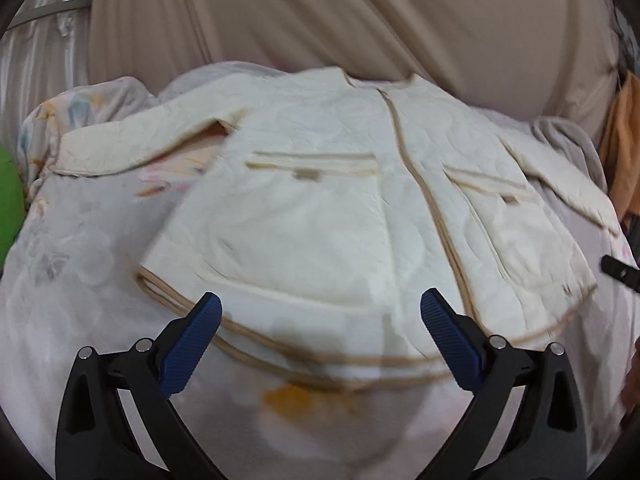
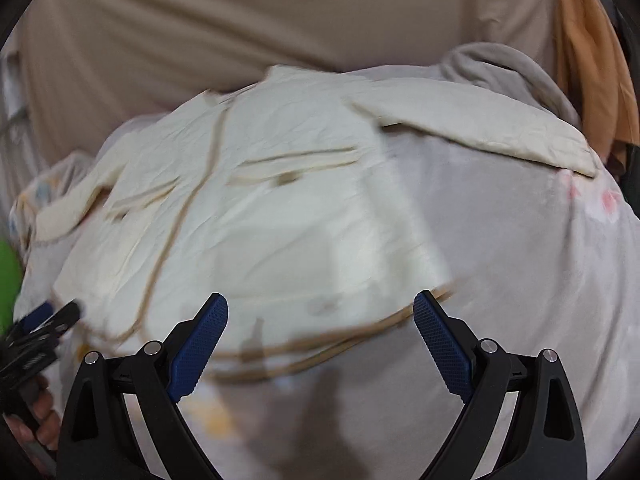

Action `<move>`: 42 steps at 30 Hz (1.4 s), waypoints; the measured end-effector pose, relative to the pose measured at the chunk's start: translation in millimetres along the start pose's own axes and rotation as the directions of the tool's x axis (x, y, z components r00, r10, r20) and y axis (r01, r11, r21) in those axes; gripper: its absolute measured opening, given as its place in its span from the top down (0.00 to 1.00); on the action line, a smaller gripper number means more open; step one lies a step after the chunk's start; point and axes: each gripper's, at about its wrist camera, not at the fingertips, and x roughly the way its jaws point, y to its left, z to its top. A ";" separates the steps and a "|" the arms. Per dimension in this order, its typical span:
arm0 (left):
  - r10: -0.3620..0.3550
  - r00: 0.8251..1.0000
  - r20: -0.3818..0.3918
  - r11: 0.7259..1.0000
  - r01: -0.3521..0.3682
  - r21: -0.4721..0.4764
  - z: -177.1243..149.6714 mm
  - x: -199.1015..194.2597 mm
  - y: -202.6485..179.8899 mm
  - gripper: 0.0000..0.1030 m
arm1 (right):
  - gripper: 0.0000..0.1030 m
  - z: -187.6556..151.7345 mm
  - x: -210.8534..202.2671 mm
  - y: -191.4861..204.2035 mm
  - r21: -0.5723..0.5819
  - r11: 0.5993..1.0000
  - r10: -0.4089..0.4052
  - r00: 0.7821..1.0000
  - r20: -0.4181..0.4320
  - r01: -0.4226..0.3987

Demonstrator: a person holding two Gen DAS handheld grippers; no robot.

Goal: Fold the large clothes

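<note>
1. The left tongs are released, their ribbed blue pads spread wide over the near hem of the jacket, gripping nothing.
2. The right tongs are likewise spread apart and empty, poised above the hem near its right corner; black curved arms carry the blue pads.
3. The jacket is cream, quilted and softly wrinkled, edged in tan piping, with a tan-trimmed front opening and two slit pockets. It lies front-up on the bed, collar far, hem near, sleeves spread out to both sides.
4. Beneath it is a pale bedspread with faint floral print in orange and pink.
5. Beyond the bed hangs a beige curtain in broad folds.
6. The left view shows the left sleeve whole and a green object at the far left edge; the right view shows the right sleeve whole, plus an orange cloth at far right.
7. In the right view the left tongs appear at the left border, blurred. Both views are smeared, so the stitching is hard to make out.
</note>
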 end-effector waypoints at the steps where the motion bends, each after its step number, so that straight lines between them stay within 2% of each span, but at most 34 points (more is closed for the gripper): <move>1: 0.016 1.000 0.012 1.000 -0.016 -0.006 7.7 1.4 8.0 0.05 | 0.11 17.5 5.2 -30.0 0.036 0.999 -0.023 1.000 0.006 0.022; 3: 0.053 0.999 0.011 0.999 -0.053 -0.012 22.0 8.5 22.6 0.05 | 0.11 47.9 21.6 -91.6 0.124 0.989 -0.078 0.997 0.005 0.077; 5: 0.081 0.997 0.009 0.996 -0.081 -0.027 33.2 16.3 34.5 0.05 | 0.11 70.4 42.4 -148.6 0.222 0.970 -0.097 0.995 -0.022 0.099; 8: 0.111 0.994 -0.001 0.992 -0.111 -0.055 49.5 30.3 49.6 0.05 | 0.11 96.3 73.1 -233.2 0.407 0.906 -0.108 0.993 -0.051 0.119; 10: 0.110 0.994 -0.014 0.991 -0.111 -0.074 59.6 40.1 59.5 0.05 | 0.11 107.3 85.8 -277.9 0.515 0.849 -0.122 0.992 -0.034 0.122; 14: 0.119 0.992 -0.027 0.988 -0.121 -0.100 76.4 57.2 74.3 0.05 | 0.11 123.0 100.8 -329.7 0.629 0.767 -0.161 0.987 0.006 0.122; 15: 0.115 0.993 -0.031 0.988 -0.118 -0.104 79.6 61.2 76.4 0.05 | 0.15 127.3 105.7 -337.2 0.649 0.751 -0.169 0.985 0.011 0.122; 17: 0.102 0.994 -0.032 0.988 -0.105 -0.114 86.6 68.4 81.1 0.05 | 0.48 133.8 111.1 -342.3 0.660 0.743 -0.171 0.985 0.023 0.113; 18: 0.099 0.995 -0.030 0.988 -0.102 -0.120 90.5 71.5 83.2 0.05 | 0.59 140.9 114.7 -340.3 0.651 0.749 -0.179 0.984 0.019 0.124; 19: 0.097 0.995 -0.026 0.988 -0.099 -0.119 93.2 73.3 82.1 0.05 | 0.77 150.6 116.1 -333.2 0.626 0.766 -0.207 0.978 0.019 0.150; 20: 0.097 0.995 -0.021 0.988 -0.099 -0.116 97.2 75.4 81.9 0.05 | 0.83 162.0 116.6 -323.3 0.592 0.790 -0.223 0.974 0.031 0.162; 23: 0.098 0.995 0.002 0.991 -0.097 -0.096 110.1 79.7 77.6 0.05 | 0.87 203.5 108.4 -263.6 0.469 0.874 -0.213 0.968 0.136 0.126; 26: 0.083 0.996 0.028 0.994 -0.081 -0.074 125.9 83.3 70.2 0.05 | 0.87 242.1 100.0 -180.7 0.311 0.950 -0.077 0.965 0.250 -0.005; 29: 0.019 0.999 0.046 0.997 -0.015 -0.075 144.7 87.1 63.2 0.05 | 0.87 267.7 102.7 -66.8 0.078 0.989 0.100 0.953 0.286 -0.127; 31: -0.040 0.998 0.049 0.996 0.043 -0.079 156.9 91.1 58.7 0.05 | 0.87 271.4 113.8 8.2 -0.064 0.977 0.211 0.944 0.254 -0.201; 33: -0.084 0.995 0.052 0.992 0.089 -0.090 166.8 97.1 53.9 0.05 | 0.87 264.4 132.8 78.5 -0.187 0.948 0.293 0.936 0.197 -0.258; 35: -0.125 0.991 0.047 0.987 0.129 -0.099 176.6 106.6 49.5 0.05 | 0.86 250.6 156.1 132.0 -0.270 0.918 0.334 0.934 0.128 -0.291; 37: -0.164 0.986 0.027 0.980 0.166 -0.110 184.0 120.2 45.6 0.05 | 0.82 231.0 188.7 178.6 -0.331 0.889 0.346 0.938 0.031 -0.317; 39: -0.199 0.980 -0.012 0.972 0.196 -0.128 189.6 138.0 41.7 0.05 | 0.77 208.2 220.3 212.8 -0.385 0.868 0.320 0.946 -0.052 -0.314; 42: -0.238 0.967 -0.089 0.963 0.223 -0.152 193.3 167.6 38.1 0.05 | 0.64 176.0 229.5 231.1 -0.463 0.834 0.303 0.950 -0.074 -0.301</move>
